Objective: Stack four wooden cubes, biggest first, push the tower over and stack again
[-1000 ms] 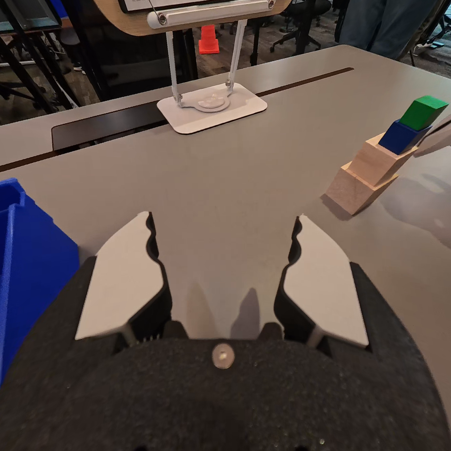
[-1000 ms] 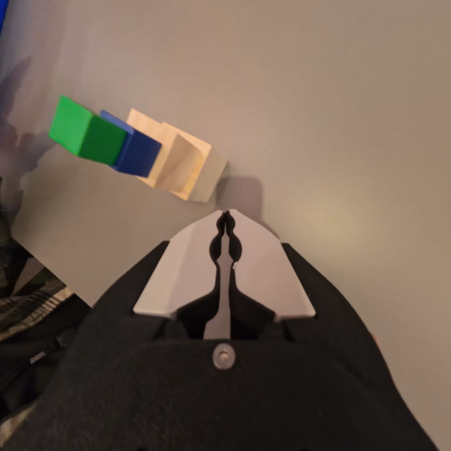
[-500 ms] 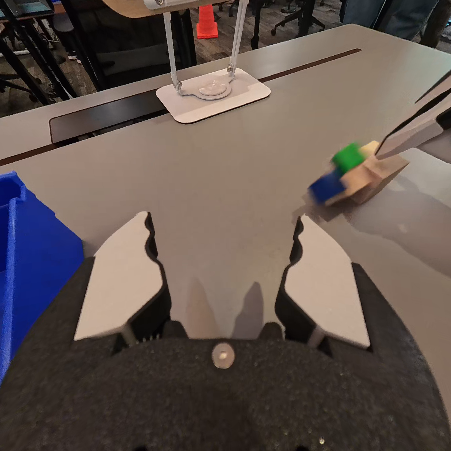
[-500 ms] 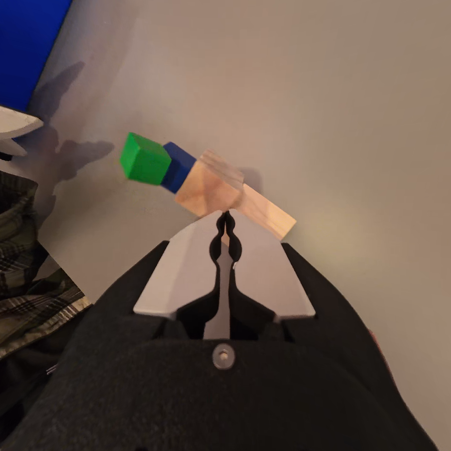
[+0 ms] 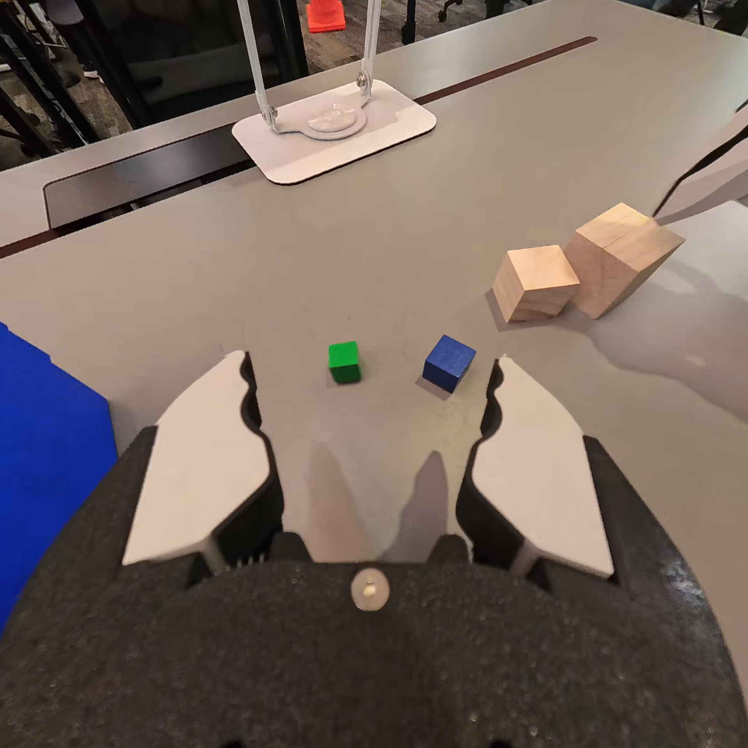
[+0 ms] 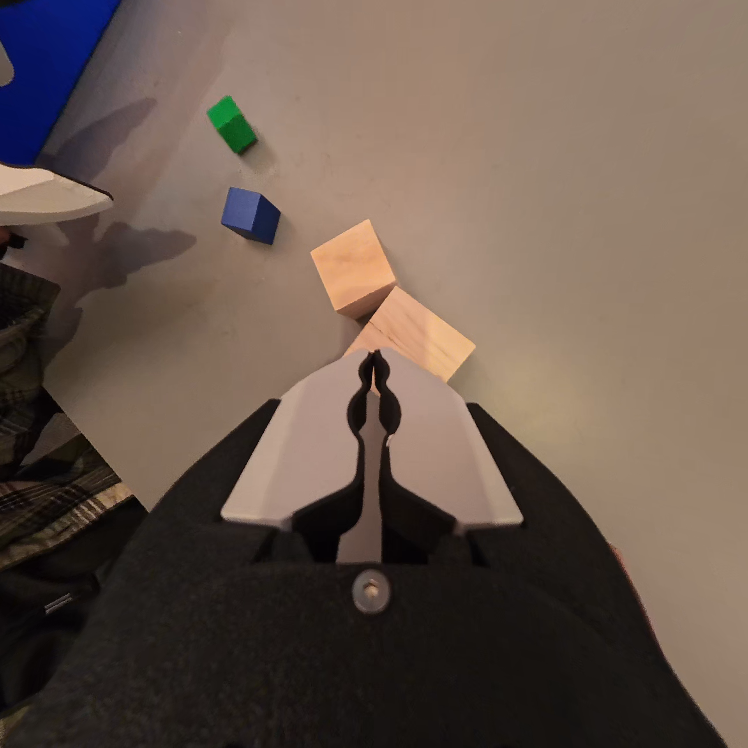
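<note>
Four cubes lie scattered on the grey table (image 5: pixel 202 283). The largest plain wooden cube (image 5: pixel 619 263) (image 6: pixel 421 344) lies far right, with the smaller plain cube (image 5: pixel 534 287) (image 6: pixel 354 269) touching its left side. The blue cube (image 5: pixel 448 363) (image 6: pixel 250 214) and the small green cube (image 5: pixel 344 361) (image 6: pixel 232 124) lie apart, just ahead of my left gripper (image 5: pixel 370 362), which is open and empty. My right gripper (image 6: pixel 373 354) is shut and empty, its tips at the largest cube's near top edge; it also shows in the left wrist view (image 5: pixel 704 194).
A blue bin (image 5: pixel 44 437) (image 6: pixel 44 60) stands at the left. A white stand base (image 5: pixel 336 133) with two thin legs sits at the table's far side beside a dark slot. A plaid sleeve (image 6: pixel 36 465) is at the table's near edge. It is some 35 centimetres from my right tips to the white stand base (image 5: pixel 336 133).
The leaning tower has fallen over to the left. The green and blue cubes rolled off toward my left gripper; the two plain cubes came to rest side by side. My right gripper pushed forward, still shut.
</note>
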{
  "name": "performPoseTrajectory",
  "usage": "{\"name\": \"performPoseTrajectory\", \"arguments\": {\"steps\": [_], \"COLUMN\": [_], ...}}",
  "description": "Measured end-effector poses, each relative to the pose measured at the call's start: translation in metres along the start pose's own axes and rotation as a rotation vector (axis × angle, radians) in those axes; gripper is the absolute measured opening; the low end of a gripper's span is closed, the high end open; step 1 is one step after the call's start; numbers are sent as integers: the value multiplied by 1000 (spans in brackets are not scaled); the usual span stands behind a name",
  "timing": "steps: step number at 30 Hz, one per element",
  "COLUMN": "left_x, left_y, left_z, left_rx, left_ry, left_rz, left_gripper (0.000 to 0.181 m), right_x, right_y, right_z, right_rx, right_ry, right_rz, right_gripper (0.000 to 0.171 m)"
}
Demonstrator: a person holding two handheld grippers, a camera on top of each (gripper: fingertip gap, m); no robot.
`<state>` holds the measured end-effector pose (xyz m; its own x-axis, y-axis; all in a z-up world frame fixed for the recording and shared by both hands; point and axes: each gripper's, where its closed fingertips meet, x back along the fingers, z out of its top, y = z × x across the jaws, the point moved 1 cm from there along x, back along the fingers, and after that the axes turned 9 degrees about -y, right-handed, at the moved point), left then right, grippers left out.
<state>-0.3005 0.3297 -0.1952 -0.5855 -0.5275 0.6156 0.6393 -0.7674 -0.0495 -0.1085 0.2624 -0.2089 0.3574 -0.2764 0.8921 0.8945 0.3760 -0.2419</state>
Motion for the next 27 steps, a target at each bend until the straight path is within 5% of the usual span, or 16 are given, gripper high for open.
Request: {"name": "performPoseTrajectory", "arguments": {"steps": [6, 19, 27], "left_x": [1, -2, -6], "left_y": [2, 12, 38], "left_z": [1, 1, 3], "left_rx": [4, -14, -113], "left_ry": [6, 9, 12], "left_rz": [-16, -58, -155], "left_gripper": [108, 106, 102], "right_x": [11, 42, 66], "right_y": [3, 16, 3], "right_z": [-5, -32, -58], "right_rx": [26, 127, 370], "right_ry": [39, 198, 428], "right_rz": [-29, -140, -167], "right_gripper": [10, 86, 116]}}
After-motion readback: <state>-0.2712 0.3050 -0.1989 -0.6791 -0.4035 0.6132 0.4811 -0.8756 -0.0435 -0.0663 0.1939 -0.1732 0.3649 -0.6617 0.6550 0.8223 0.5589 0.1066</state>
